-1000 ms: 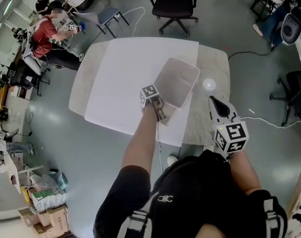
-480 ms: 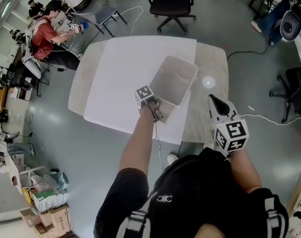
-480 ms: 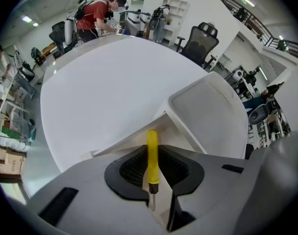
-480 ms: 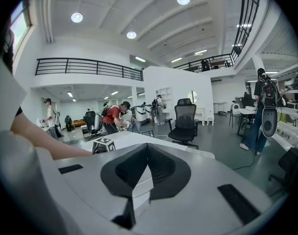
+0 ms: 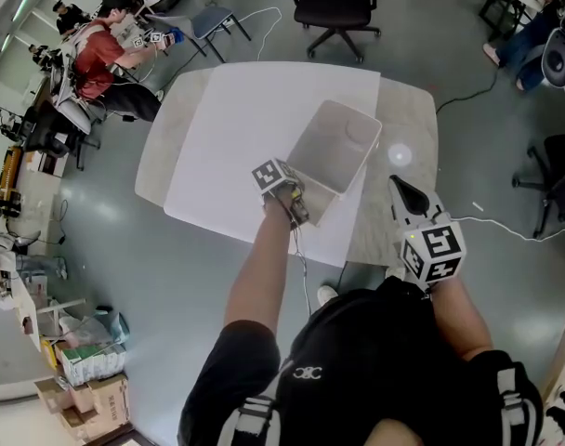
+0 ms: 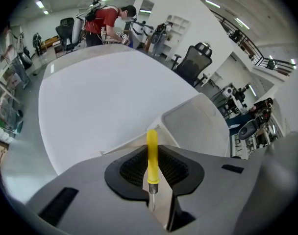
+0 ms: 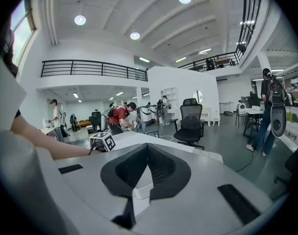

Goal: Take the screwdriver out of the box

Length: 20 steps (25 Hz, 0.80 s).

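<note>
In the left gripper view a yellow-handled screwdriver (image 6: 152, 155) sits between the pads of my left gripper (image 6: 152, 142), metal tip toward the camera. The jaws have just been closing and now press on the handle. In the head view the left gripper (image 5: 302, 216) points steeply down at the near corner of the white box (image 5: 334, 142), which stands on the white sheet; the screwdriver is too small to make out there. My right gripper (image 5: 400, 187) hangs over the table's right edge, apart from the box, its jaws (image 7: 148, 148) shut on nothing.
The box stands on a white sheet (image 5: 236, 128) covering most of a pale marble table (image 5: 408, 119). A bright light spot (image 5: 397, 156) lies right of the box. A black office chair (image 5: 336, 3) stands beyond the table, and a seated person in red (image 5: 97, 54) is far left.
The left gripper has lifted slightly at the box's near corner and tilted. The right gripper has stayed where it was.
</note>
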Tool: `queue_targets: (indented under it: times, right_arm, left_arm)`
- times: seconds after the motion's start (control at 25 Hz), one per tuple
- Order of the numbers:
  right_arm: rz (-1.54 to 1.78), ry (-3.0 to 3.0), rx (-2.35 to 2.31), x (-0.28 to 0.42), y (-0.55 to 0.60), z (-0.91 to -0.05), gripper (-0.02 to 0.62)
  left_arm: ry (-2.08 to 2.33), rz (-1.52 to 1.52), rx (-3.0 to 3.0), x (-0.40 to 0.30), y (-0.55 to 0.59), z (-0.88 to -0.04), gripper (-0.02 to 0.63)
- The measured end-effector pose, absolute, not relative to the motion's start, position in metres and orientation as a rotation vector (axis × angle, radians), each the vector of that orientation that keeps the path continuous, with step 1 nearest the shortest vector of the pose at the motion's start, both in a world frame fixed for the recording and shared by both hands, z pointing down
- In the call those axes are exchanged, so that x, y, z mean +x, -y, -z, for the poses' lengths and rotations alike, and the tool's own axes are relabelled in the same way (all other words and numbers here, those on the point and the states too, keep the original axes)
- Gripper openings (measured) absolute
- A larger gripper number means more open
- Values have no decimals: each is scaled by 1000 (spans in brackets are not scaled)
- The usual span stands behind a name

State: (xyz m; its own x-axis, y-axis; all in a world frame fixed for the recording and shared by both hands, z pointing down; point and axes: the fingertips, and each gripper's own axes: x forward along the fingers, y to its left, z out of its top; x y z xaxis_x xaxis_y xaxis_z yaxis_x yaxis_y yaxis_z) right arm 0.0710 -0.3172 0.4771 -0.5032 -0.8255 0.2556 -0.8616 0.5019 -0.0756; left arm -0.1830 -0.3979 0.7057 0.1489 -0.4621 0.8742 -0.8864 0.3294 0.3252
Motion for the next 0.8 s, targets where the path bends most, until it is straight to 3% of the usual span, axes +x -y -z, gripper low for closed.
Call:
queue_targets:
  times: [0.4,0.8]
  right_arm:
    - [-260,2588,1428,60,311,-469,12]
    - [-225,2691,1456,43,311,-445,12]
  left_arm:
    - [1595,-313,1556,-176,409,-627,74]
    - [1927,-238,1980,-169,395,-497,74]
